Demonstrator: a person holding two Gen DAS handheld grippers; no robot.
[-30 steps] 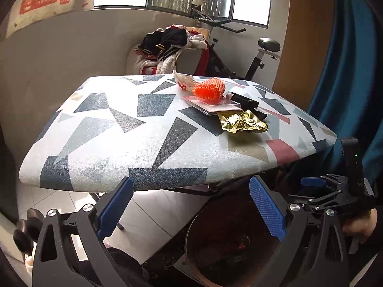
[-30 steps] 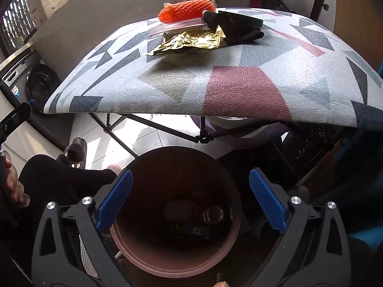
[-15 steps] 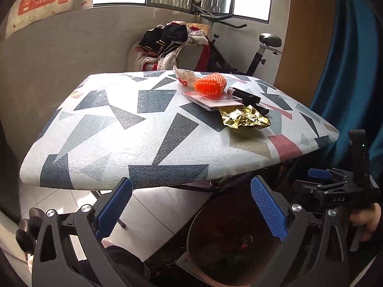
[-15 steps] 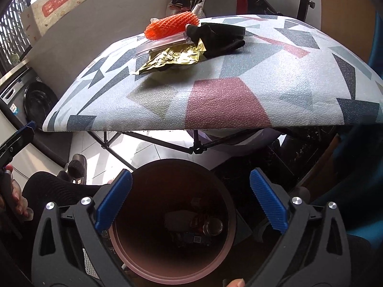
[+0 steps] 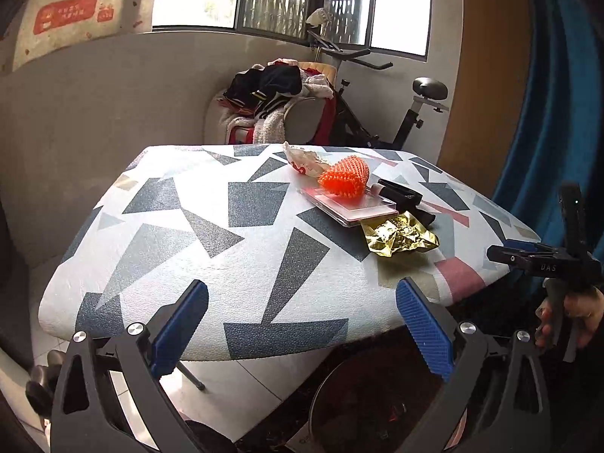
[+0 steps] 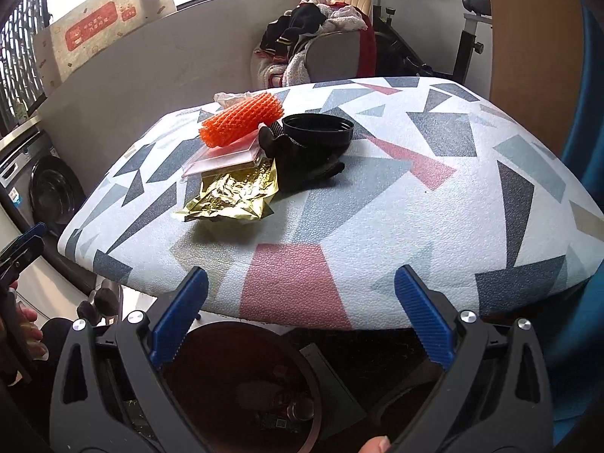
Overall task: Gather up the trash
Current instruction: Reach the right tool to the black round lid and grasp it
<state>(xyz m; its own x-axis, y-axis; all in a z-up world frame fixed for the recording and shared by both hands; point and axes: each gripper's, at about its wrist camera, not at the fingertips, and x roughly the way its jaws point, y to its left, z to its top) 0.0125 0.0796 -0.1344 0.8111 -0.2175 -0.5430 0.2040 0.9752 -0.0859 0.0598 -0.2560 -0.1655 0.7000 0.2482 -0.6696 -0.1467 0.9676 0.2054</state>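
A small pile of trash lies on the patterned table [image 5: 241,264] [image 6: 434,204]: a crumpled gold foil wrapper [image 5: 400,236] [image 6: 234,196], an orange foam net [image 5: 345,181] [image 6: 241,119], a clear plastic case [image 5: 351,205] [image 6: 222,160], a black lid on black wrapping [image 6: 317,128] [image 5: 400,194], and a white crumpled wrapper [image 5: 304,162]. A brown trash bin [image 6: 245,389] [image 5: 373,400] stands on the floor under the table's near edge, with some trash inside. My left gripper [image 5: 302,326] is open and empty. My right gripper [image 6: 300,324] is open and empty above the bin.
A chair heaped with clothes [image 5: 279,102] and an exercise bike [image 5: 377,105] stand behind the table. A blue curtain [image 5: 558,120] hangs at the right. A washing machine [image 6: 49,188] is at the left.
Both grippers have risen from near the bin toward the table top. The table and trash pile now fill more of both views. Both stay open.
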